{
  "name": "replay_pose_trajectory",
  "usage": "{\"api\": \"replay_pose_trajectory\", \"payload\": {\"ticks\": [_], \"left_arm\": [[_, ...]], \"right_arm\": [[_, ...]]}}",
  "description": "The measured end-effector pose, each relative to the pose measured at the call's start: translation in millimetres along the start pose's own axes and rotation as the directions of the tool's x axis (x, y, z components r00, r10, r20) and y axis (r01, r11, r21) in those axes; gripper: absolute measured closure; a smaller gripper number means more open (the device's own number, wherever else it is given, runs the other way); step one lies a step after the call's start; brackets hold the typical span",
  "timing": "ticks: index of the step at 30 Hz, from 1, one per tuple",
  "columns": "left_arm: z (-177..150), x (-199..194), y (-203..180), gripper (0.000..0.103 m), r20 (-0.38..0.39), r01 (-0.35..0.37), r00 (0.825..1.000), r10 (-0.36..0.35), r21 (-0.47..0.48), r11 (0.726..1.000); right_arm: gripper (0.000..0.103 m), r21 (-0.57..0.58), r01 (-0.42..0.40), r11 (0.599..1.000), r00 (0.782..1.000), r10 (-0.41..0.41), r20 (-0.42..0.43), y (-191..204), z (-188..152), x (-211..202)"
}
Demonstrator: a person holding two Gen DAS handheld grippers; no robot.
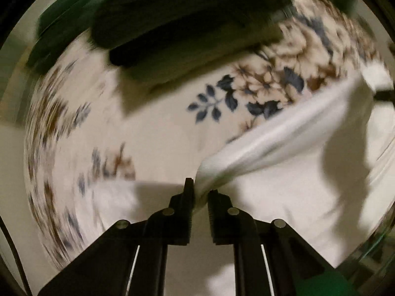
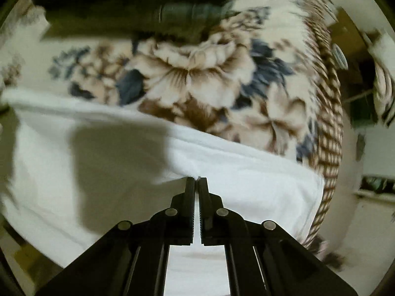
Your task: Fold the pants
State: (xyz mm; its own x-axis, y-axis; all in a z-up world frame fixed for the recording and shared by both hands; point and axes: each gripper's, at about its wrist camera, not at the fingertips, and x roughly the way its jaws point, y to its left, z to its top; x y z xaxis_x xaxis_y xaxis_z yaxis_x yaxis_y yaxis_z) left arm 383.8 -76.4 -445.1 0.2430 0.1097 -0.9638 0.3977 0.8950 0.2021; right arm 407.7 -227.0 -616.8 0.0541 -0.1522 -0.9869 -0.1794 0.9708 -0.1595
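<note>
The white pants [image 1: 279,135] lie over a floral blanket. In the left wrist view my left gripper [image 1: 201,188] is shut on a bunched edge of the pants, and the cloth runs taut up to the right. In the right wrist view my right gripper [image 2: 196,180] is shut on the upper edge of the white pants [image 2: 234,172], which spread out left and right below it. Both views are motion blurred.
The floral blanket [image 1: 158,128] with blue leaves and brown flowers covers the surface; it also shows in the right wrist view [image 2: 197,74], with a brown braided border [image 2: 328,133] at right. Dark green folded clothes [image 1: 172,29] lie at the far side.
</note>
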Motion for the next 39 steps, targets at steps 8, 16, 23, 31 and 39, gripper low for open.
{"api": "replay_pose_trajectory", "payload": {"ticks": [8, 16, 23, 31, 39], "left_arm": [[-148.3, -8.3, -35.3, 0.095, -0.146, 0.016, 0.988, -0.056, -0.264, 0.965], [-200.0, 50.9, -71.0, 0.088, -0.311, 0.061, 0.934, -0.175, -0.345, 0.937], [-186.8, 9.0, -27.6, 0.014, -0.231, -0.065, 0.972, -0.052, -0.47, 0.88], [-119.5, 41.6, 13.5, 0.014, -0.196, -0.205, 0.973, 0.119, -0.511, 0.834], [-72.9, 26.8, -30.5, 0.014, -0.104, -0.088, 0.993, 0.047, -0.434, 0.897]], "right_arm": [[0.103, 0.056, 0.025, 0.998, 1.0, -0.025, 0.0, 29.2, -145.4, -27.2], [0.101, 0.264, -0.134, 0.955, 0.962, 0.19, -0.196, 22.8, -221.8, 32.8], [0.008, 0.582, -0.296, 0.757, 0.937, 0.348, 0.023, -41.1, -192.0, 4.0], [0.009, 0.759, -0.121, 0.64, 0.981, 0.193, -0.007, -105.3, -59.9, 45.6], [0.096, 0.75, -0.043, 0.66, 0.99, 0.128, -0.055, -115.4, -51.0, 62.4]]}}
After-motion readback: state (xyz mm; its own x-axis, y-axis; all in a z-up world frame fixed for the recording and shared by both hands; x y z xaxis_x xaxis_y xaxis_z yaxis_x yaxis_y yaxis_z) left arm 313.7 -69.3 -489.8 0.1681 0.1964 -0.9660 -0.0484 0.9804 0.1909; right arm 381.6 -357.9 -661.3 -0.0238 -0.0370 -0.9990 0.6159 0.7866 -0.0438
